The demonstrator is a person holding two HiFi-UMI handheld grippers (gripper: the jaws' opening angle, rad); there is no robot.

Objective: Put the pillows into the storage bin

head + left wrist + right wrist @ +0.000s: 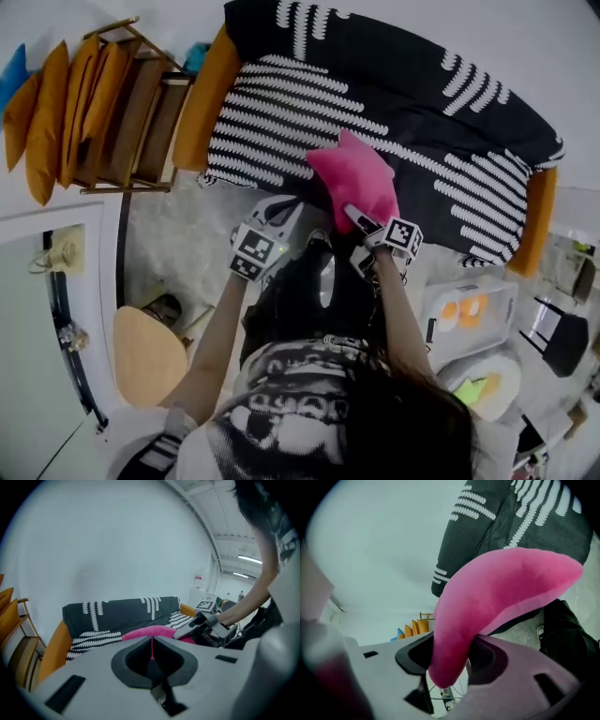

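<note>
The right gripper (447, 660) is clamping one end of the pink pillow (501, 588), holding it at the front edge of the sofa (394, 94). The left gripper (152, 656) is hovering before the sofa, jaws pressed together, empty.

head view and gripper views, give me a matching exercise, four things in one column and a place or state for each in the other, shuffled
Column one:
1 pink pillow
2 left gripper
3 orange cushions
4 sofa

Column two:
a lined up by the wooden rack
b jaws together, nothing held
c clamped in the right gripper
d under a black and white cover

Pairs: 1-c, 2-b, 3-a, 4-d
</note>
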